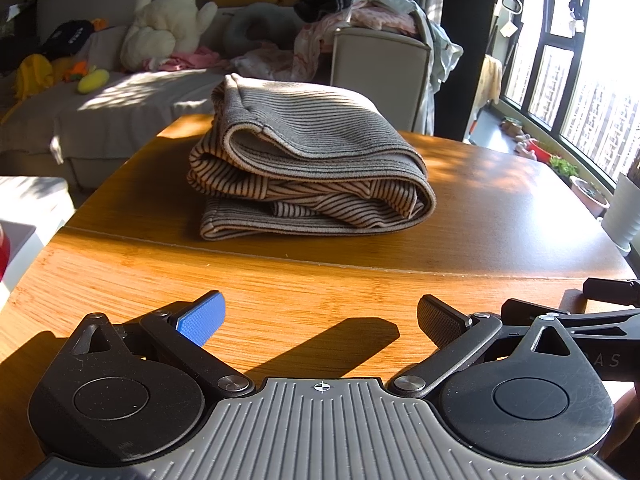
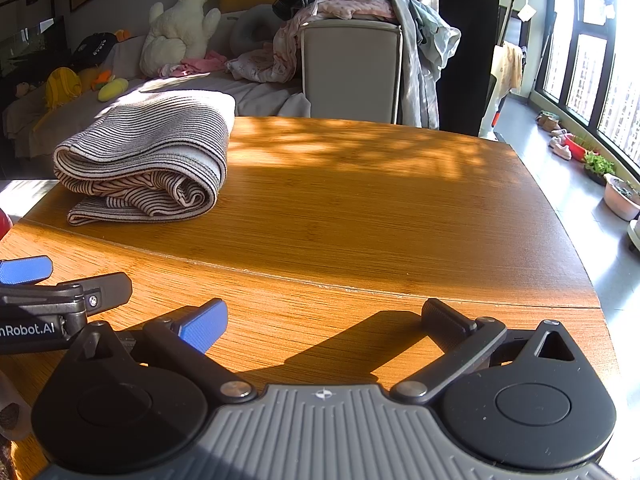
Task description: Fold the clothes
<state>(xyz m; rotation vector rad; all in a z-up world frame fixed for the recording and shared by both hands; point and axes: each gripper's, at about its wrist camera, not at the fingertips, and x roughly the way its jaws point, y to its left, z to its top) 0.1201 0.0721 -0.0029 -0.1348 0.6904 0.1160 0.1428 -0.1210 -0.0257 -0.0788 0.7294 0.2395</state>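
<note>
On the table [image 1: 320, 280], both tools rest low, spread, near the folded garment [image 1: 308, 168].

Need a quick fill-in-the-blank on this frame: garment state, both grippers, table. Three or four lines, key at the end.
1. The striped garment lies ____ in a stack on the wooden table.
2. The left gripper has its jaws ____, holding nothing.
3. The right gripper is ____ the garment, not touching it.
4. The left finger pad on the right gripper is ____ in colour.

Missing words: folded; open; apart from; blue
</note>
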